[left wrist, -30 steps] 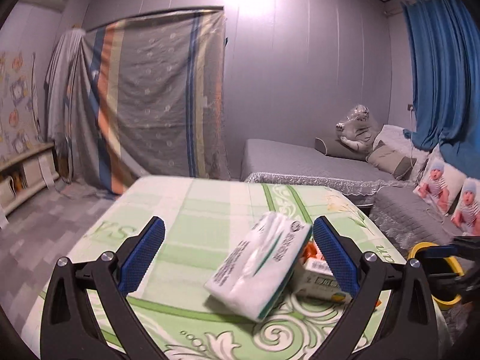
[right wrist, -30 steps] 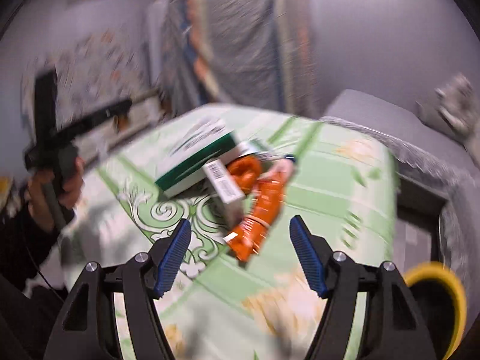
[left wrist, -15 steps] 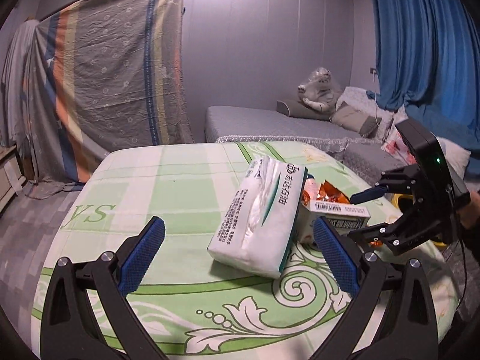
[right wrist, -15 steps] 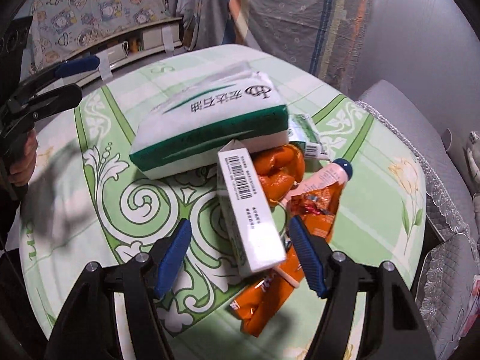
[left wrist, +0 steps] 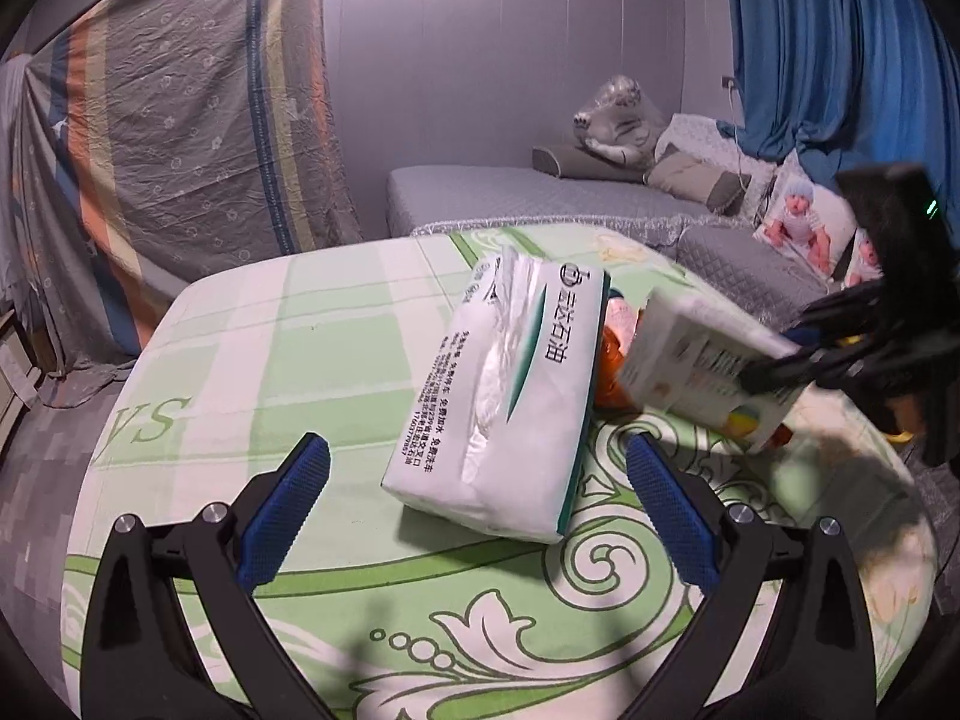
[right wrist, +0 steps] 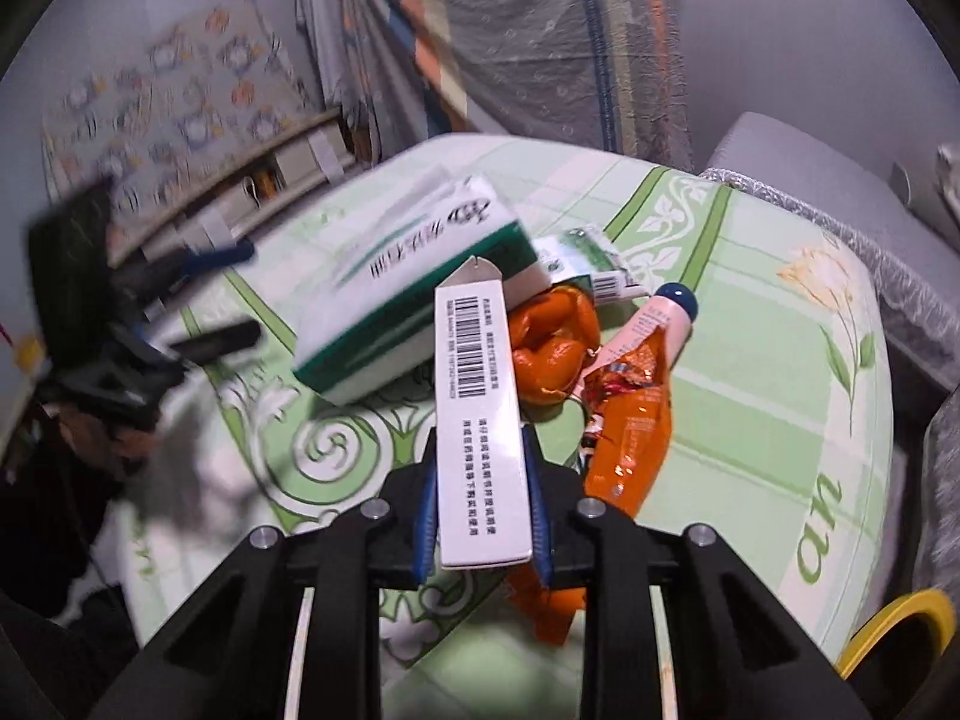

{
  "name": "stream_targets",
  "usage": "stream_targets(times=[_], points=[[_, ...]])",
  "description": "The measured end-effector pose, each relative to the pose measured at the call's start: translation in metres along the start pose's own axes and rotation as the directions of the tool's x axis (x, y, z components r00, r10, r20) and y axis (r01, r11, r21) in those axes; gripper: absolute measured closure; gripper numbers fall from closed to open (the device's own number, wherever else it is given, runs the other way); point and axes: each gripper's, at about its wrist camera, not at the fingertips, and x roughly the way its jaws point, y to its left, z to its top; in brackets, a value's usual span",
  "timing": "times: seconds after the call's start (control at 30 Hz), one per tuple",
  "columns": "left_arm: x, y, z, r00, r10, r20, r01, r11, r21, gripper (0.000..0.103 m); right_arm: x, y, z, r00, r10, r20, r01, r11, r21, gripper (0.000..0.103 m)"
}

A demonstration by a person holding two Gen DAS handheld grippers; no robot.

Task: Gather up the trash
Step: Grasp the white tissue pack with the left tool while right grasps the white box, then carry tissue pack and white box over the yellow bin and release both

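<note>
Since 0.5 s ago: right tongs (right wrist: 480,516) closed on white carton (right wrist: 480,420), lifted beside tissue pack (left wrist: 510,396). Carton light, stiff; grip long sides. Left tongs (left wrist: 480,516) wide, empty.

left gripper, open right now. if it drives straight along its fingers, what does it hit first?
Most likely the tissue pack: it lies on the table directly ahead of the open left gripper, between its fingers' lines. Depth is uncertain through the fisheye, so a steeper path might touch the tablecloth first.
</note>
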Motion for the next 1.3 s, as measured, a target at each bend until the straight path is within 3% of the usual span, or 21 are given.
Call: stream_targets(times=[0.3, 0.9, 1.07, 1.3], points=[[0.041, 0.0, 0.011, 0.997, -0.019, -0.08, 0.021, 1.0, 0.021, 0.008, -0.046, -0.019, -0.015, 0.993, 0.078, 0.089, -0.089, 0.988, 0.127, 0.08], [0.102, -0.004, 0.015, 0.978, -0.052, -0.202, 0.059, 0.998, 0.025, 0.008, -0.054, -0.007, -0.021, 0.984, 0.131, 0.117, -0.147, 0.978, 0.145, 0.08], [0.101, 0.002, 0.013, 0.977, -0.07, -0.203, 0.073, 0.997, 0.007, 0.014, -0.055, -0.007, -0.023, 0.984, 0.135, 0.117, -0.152, 0.976, 0.155, 0.08], [0.083, -0.003, 0.013, 0.985, -0.022, -0.172, 0.027, 0.999, 0.03, 0.021, -0.067, -0.009, -0.024, 0.979, 0.141, 0.146, -0.168, 0.968, 0.187, 0.08]])
